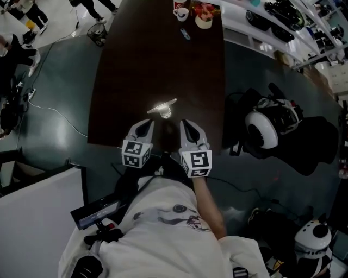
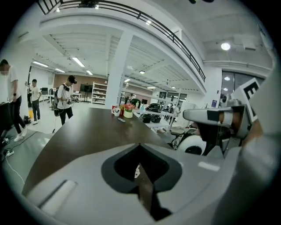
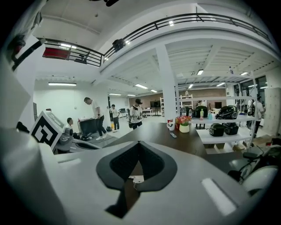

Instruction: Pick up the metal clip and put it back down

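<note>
The metal clip (image 1: 163, 109) lies shiny on the dark brown table (image 1: 157, 59), near its front edge. Both grippers hover just behind it, side by side, with nothing in them. In the head view my left gripper (image 1: 147, 125) points at the clip from the near left, and my right gripper (image 1: 185, 124) from the near right. The left gripper (image 2: 139, 145) has its jaws shut, tips meeting. The right gripper (image 3: 138, 143) looks shut the same way. Through the gap behind each pair of tips a small pale patch shows, probably the clip.
At the table's far end stand a mug (image 1: 181, 12), a flower pot (image 1: 204, 17) and a small dark object (image 1: 185, 34). A white round machine on a black chair (image 1: 265, 127) sits right of the table. Shelves of appliances (image 1: 283, 21) line the back right. People stand far left.
</note>
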A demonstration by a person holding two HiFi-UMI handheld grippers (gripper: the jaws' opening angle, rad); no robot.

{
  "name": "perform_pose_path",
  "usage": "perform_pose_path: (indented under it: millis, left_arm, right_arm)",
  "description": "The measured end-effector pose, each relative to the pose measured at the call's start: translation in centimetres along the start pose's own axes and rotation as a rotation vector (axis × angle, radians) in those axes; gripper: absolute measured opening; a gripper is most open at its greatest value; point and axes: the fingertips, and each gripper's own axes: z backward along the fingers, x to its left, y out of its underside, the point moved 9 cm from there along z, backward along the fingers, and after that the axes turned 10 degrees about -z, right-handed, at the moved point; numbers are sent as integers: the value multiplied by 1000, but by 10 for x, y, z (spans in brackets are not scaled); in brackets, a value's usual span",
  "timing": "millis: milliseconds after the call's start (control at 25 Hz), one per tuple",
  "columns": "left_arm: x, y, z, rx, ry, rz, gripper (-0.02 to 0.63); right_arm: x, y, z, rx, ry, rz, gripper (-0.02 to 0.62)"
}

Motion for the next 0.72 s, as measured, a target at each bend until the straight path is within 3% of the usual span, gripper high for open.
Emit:
perform_pose_path:
  millis: [160,560,600,640,720]
  left_arm:
    - [3,15,-17,55,24,-7,0]
    - [14,37,-70,192,129,-116,4]
    - [13,40,-76,209,147,-119,124]
    - [12,43,-82,228,163,-124,195]
    - [11,48,-93,258,185,-151,210]
  right_arm:
    - [1,14,-14,73,-2,-14,2]
    - [-8,25,-31,184,40,-24,2]
    - [-10,26,-30,193,48,-27,2]
    - [-12,28,-29,201,57,-31,2]
    - [-17,31,-27,215,73,-41,2]
